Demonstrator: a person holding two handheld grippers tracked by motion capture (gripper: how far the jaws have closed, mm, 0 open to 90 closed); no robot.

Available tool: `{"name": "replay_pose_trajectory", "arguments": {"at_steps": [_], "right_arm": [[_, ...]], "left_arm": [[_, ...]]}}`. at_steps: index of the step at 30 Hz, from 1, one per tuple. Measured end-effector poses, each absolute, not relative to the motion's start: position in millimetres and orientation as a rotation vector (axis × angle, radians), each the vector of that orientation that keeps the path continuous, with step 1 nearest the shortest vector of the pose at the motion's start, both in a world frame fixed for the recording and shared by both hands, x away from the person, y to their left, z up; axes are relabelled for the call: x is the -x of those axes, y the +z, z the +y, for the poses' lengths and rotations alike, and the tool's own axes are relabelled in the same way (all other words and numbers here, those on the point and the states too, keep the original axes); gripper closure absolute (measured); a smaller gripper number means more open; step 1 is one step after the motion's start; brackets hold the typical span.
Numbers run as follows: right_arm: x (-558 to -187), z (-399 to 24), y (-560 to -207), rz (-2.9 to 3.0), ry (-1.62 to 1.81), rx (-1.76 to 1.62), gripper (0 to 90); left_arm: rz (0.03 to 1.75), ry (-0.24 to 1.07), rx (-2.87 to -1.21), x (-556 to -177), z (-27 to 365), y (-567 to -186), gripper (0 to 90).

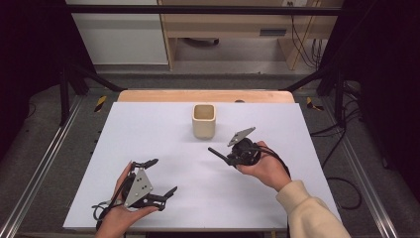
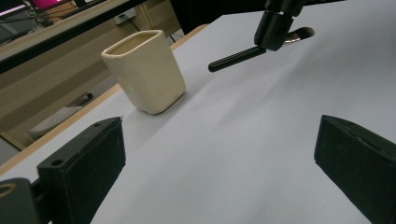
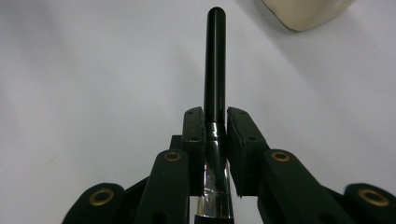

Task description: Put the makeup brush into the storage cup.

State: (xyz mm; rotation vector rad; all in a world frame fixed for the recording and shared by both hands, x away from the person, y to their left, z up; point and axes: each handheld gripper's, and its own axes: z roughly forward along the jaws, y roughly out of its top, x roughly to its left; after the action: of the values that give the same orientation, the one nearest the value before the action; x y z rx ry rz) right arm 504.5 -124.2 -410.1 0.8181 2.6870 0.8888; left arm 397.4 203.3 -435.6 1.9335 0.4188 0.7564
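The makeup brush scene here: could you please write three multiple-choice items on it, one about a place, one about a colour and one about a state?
1. Where does the cup stand?
A. at the table's near edge
B. on the white sheet, toward the far side
C. on the floor

2. What colour is the brush handle?
A. black
B. red
C. white

3. How stands the left gripper?
A. shut on the brush
B. shut on the cup
C. open, holding nothing

Answers:
1 B, the high view shows it past both grippers.
2 A, the right gripper clamps a glossy black handle.
3 C, its jaws stand wide apart over bare sheet.
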Motion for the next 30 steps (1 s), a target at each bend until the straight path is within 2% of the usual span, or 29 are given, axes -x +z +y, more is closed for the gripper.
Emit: {"name": "replay_pose_trajectory", "arguments": {"at_steps": [13,30], "right_arm": [[-508.8,-124.6,-394.3,2.717,0.845,-0.785,78.0],[-500.2,-128.1,-374.7,2.741,0.812,-0.749,78.0]], "left_arm": [[0.324,0.795,-1.995,-407.8,179.9,-425.6,2.6],[0.235,0.767,-2.000,-412.6,148.7,-418.1,3.2]]}}
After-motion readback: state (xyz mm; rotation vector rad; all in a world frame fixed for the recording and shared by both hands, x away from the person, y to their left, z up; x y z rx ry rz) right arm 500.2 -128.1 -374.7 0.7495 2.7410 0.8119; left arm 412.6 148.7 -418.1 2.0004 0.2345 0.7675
